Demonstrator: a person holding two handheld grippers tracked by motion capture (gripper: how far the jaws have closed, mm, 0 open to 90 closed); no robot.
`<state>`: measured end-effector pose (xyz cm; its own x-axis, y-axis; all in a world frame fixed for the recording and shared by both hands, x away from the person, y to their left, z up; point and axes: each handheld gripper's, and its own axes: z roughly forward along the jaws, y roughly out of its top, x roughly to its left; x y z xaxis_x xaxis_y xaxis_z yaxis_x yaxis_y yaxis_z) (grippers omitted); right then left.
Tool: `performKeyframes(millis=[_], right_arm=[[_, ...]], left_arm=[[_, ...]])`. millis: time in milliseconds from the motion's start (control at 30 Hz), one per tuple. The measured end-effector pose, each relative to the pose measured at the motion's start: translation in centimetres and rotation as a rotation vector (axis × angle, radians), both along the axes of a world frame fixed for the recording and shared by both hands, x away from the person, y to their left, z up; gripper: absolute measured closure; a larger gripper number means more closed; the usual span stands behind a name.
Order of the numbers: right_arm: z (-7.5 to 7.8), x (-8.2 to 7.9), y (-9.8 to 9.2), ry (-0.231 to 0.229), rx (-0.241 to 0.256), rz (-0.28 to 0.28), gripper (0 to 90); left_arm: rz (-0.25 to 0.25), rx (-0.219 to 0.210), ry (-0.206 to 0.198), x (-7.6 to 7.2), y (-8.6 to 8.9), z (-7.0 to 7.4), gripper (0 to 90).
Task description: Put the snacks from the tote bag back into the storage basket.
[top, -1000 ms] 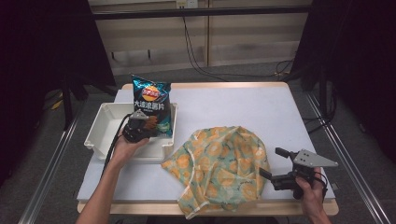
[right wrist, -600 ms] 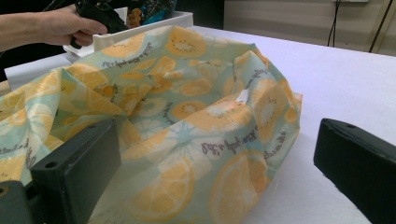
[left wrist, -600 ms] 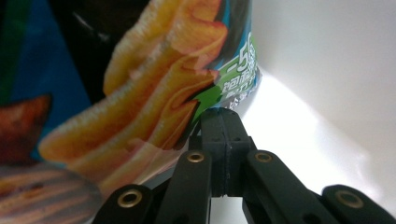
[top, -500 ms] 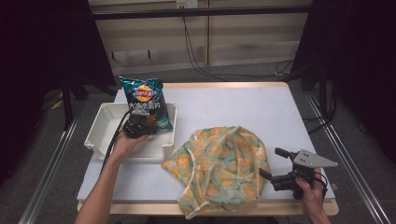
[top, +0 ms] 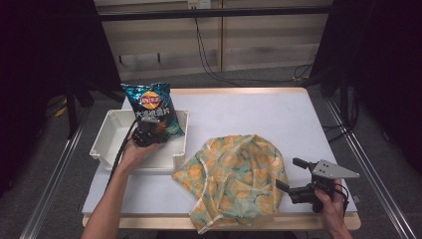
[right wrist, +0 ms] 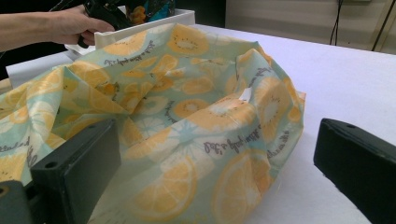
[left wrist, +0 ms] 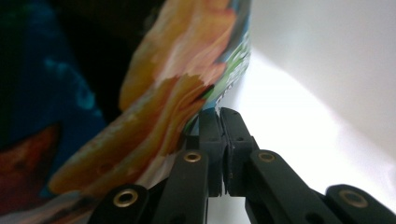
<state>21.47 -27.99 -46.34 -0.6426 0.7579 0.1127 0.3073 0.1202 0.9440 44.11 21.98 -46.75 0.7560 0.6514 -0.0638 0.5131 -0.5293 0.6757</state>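
- High view: the left gripper (top: pixel 147 130) pinches the bottom edge of a glossy blue crisp bag (top: pixel 152 108) with a red-and-yellow logo, holding it upright over the far right corner of a shallow white plastic tray (top: pixel 105 142). The tray sits at the table's left edge.
- Left gripper view: both black jaws are pressed together on the bag's thin seam, likely because the seam is the only flat, firm part to grip. The white tray wall shows just behind.
- The left forearm comes in from the table's near edge, with the hand (top: pixel 133 151) cupped under the gripper and tilted up so the bag hangs clear of the tray floor.
- The right gripper (top: pixel 289 176) rests near the table's near right corner, jaws spread wide and holding nothing.
- Right gripper view: it points at a crumpled pale green cloth with orange citrus slices (right wrist: pixel 187 116), which lies between the tray and that gripper. I'd guess it is waiting its turn.
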Motion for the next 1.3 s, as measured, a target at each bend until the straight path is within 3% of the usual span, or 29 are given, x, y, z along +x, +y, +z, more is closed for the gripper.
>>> performKeyframes(millis=[300, 533, 700, 767, 1033, 1133, 1233, 1300], right_arm=[[0.0, 0.0, 0.0, -0.005, -0.001, -0.002, 0.2], [0.0, 0.0, 0.0, -0.006, 0.0, -0.002, 0.2], [0.0, 0.0, -0.1, -0.003, -0.003, -0.003, 0.2], [0.0, 0.0, 0.0, -0.004, -0.003, -0.005, 0.2], [0.1, -0.1, -0.2, -0.009, 0.004, -0.008, 0.3], [0.1, -0.1, -0.2, -0.011, 0.0, -0.01, 0.2], [0.1, -0.1, -0.2, -0.009, 0.001, -0.009, 0.2], [0.1, -0.1, -0.2, -0.006, 0.0, -0.01, 0.2]], left_arm=[[0.011, -0.114, -0.046, -1.4, 0.6, 1.1, 83.6], [0.02, -0.267, -0.105, -3.3, 1.5, 2.7, 76.4], [0.025, -0.291, -0.144, -4.9, 1.9, 3.5, 69.2], [0.037, -0.328, -0.157, -5.5, 2.0, 3.9, 62.8], [0.052, -0.367, -0.19, -8.0, 2.3, 4.6, 40.6], [0.068, -0.362, -0.211, -9.3, 2.7, 4.3, 33.5], [0.084, -0.318, -0.226, -10.3, 2.7, 3.9, 32.4], [0.096, -0.315, -0.229, -11.0, 2.7, 3.8, 30.6]])
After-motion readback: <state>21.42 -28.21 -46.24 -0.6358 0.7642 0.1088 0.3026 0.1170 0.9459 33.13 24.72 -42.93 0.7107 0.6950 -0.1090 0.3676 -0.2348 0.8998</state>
